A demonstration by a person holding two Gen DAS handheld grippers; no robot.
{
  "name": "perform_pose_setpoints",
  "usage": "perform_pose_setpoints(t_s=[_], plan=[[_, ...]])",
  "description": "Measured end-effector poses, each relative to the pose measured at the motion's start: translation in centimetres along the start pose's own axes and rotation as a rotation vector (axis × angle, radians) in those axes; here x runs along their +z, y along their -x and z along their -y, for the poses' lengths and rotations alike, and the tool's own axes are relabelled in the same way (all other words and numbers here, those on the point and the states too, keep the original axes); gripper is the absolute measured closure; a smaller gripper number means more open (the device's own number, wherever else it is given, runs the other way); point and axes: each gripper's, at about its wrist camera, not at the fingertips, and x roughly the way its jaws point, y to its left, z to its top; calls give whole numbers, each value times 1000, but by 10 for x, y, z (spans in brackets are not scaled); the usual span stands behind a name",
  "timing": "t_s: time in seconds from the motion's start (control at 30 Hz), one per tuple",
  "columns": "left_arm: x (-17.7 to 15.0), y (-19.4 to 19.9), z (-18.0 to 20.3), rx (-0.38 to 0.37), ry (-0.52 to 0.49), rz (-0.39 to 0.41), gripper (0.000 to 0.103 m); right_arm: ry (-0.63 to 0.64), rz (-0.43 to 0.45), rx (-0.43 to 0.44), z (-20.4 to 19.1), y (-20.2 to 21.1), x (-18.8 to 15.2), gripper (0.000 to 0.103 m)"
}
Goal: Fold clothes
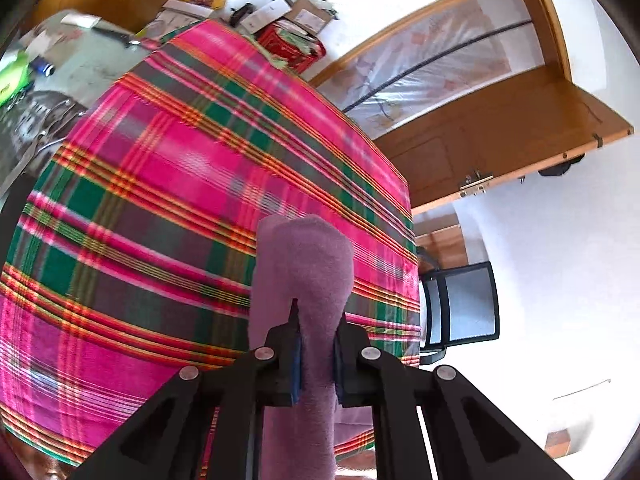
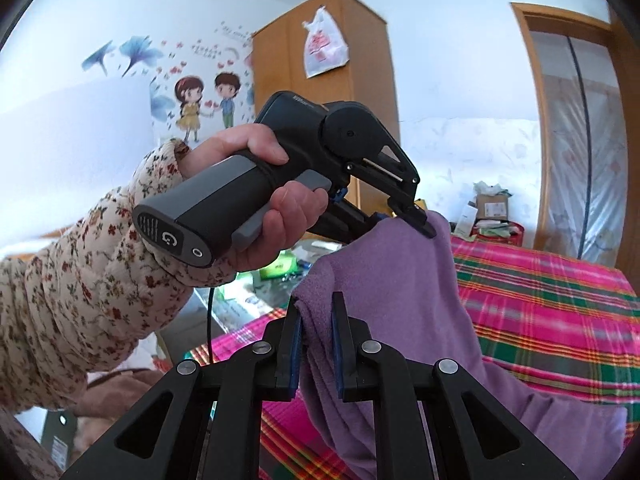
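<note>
Cloth of a soft mauve, fleecy and thick, is the thing being handled: the purple garment (image 2: 392, 276) hangs in the air above the plaid-covered surface (image 1: 160, 200), lifted clear of it along its upper edge and drooping in loose folds below. Its nap is fuzzy like a towel's, with no print or trim that can be made out, and what kind of garment it is cannot be told.

The left gripper (image 1: 316, 344) has its two black fingers nearly together, a bunched fold of the fabric pinched between the blue pads and rising past the fingertips in a rounded hump. From the right wrist view the same tool shows from the side, held in the left hand (image 2: 276, 208), which wears a floral quilted sleeve (image 2: 88, 280); its tips bite the top corner of the fabric. The right gripper (image 2: 316, 336) is likewise almost closed, gripping another gathered edge lower down, so the fabric stretches between the two grips.

The plaid cover is bright pink with green squares and orange-yellow lines. Past its far edge stands a red basket (image 1: 292, 44) stuffed with papers and packets, with cardboard boxes (image 1: 280, 12) heaped around it, their contents too small to tell. A white plastic bag (image 2: 324, 44) hangs on the wooden wardrobe (image 2: 320, 92).
</note>
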Motion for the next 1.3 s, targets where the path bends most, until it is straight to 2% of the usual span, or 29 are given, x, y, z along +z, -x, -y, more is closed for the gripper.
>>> perform_pose_setpoints(t_s=[0.43,0.73,1.3], plan=[[-19,-47,78,27,-86,-58,91,-127,68,-69,58,66,-5,90],[-34,-90,118,101,-148,-115,91,-267,85,-65,99,95,-23,90],[-66,-167,173,225,-222,-206,91,-434,123,-107,155,141,-66,90]])
